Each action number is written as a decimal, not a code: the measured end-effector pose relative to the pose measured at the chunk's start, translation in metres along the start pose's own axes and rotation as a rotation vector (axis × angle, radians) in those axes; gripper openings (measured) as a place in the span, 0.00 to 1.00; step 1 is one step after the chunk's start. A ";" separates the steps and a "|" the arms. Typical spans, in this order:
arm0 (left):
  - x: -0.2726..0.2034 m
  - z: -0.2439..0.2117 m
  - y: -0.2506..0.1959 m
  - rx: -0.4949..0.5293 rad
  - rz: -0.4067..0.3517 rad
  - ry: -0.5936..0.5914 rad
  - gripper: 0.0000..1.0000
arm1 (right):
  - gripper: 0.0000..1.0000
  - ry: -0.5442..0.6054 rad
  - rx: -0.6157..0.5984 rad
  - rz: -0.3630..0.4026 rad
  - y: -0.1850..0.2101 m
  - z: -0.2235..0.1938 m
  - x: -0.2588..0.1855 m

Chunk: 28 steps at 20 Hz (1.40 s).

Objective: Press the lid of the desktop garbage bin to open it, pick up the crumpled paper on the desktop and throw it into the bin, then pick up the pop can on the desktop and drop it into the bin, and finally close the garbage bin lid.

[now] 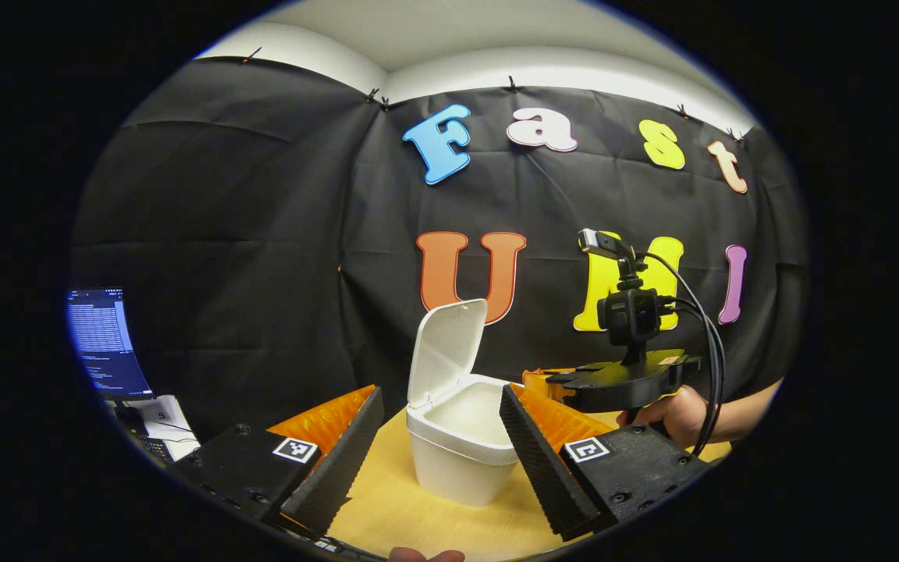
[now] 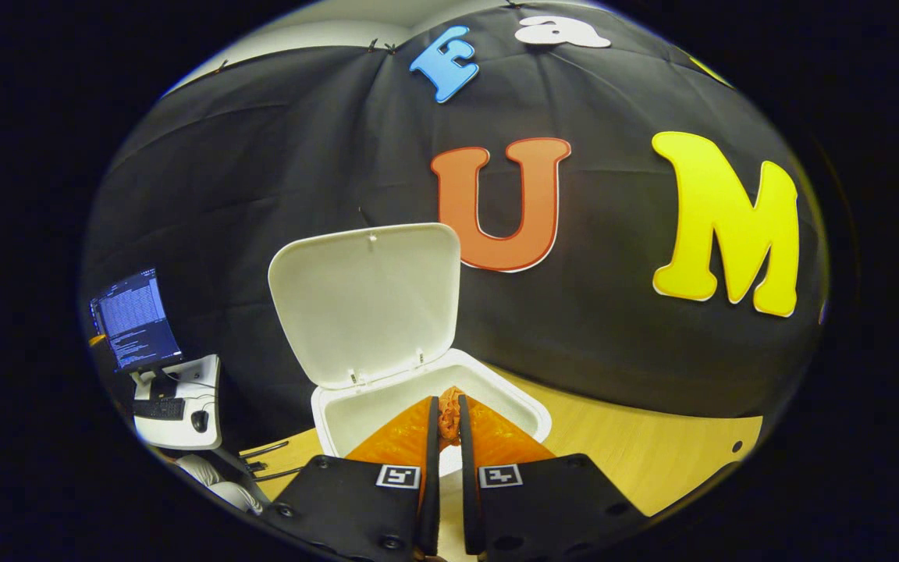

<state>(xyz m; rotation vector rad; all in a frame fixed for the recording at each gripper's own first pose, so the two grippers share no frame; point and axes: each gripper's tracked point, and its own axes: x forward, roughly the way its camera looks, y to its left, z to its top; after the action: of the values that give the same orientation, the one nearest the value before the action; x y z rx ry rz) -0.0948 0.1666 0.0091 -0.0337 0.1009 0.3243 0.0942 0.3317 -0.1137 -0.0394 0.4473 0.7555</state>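
Left gripper view: looking along the left claw point(image 1: 442, 437), fingers spread wide and holding nothing, framing the white garbage bin point(image 1: 461, 449) standing on the wooden worktop point(image 1: 418, 515). Lid point(image 1: 447, 351) standing up on its rear hinge, bin mouth open, inside not visible to the bottom from here. Off to the right, a hand point(image 1: 680, 414) carrying the right claw point(image 1: 555, 382), reaching toward the bin's rim from that side. Seeing no paper or can on the worktop here, so hard to judge which drop is in hand.

Right gripper view: hovering just above the bin's open mouth, the right claw point(image 2: 448, 425) nearly closed, fingers pinching something small and crinkled at the tips, an orange scrap point(image 2: 449, 410) (possibly the crumpled paper, though not certain; too small and crumpled to look like the can). Raised lid point(image 2: 367, 300) standing right behind the fingertips. A monitor point(image 2: 136, 320) sitting far off at the left.

Risks from here, as judgement: releasing while too near the rim point(image 2: 527, 410), letting the scrap bounce out onto the worktop; a light scrap clinging to a finger pad after opening; nudging the upright lid on the way out and knocking it shut early; bumping the light bin and shifting it. Opening fully over the middle of the mouth looking safest.
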 end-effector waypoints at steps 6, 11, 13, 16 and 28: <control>0.004 -0.001 0.005 0.013 0.004 0.004 0.98 | 0.13 0.071 -0.024 -0.006 0.008 -0.025 0.041; 0.005 -0.005 0.009 0.016 0.005 0.008 0.99 | 0.18 0.115 -0.031 -0.041 0.002 -0.042 0.054; 0.008 -0.006 0.009 0.011 0.004 0.008 0.99 | 0.24 0.132 -0.026 -0.044 -0.001 -0.048 0.054; 0.011 -0.007 0.008 0.007 0.001 0.008 0.98 | 0.27 0.143 -0.014 -0.049 -0.004 -0.051 0.056; 0.017 -0.012 0.004 0.005 -0.017 0.006 0.98 | 0.72 0.128 0.039 -0.051 -0.006 -0.050 0.043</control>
<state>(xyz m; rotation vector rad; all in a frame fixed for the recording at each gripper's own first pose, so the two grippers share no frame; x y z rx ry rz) -0.0817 0.1754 -0.0044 -0.0308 0.1077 0.3074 0.1070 0.3458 -0.1769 -0.0631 0.5809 0.6965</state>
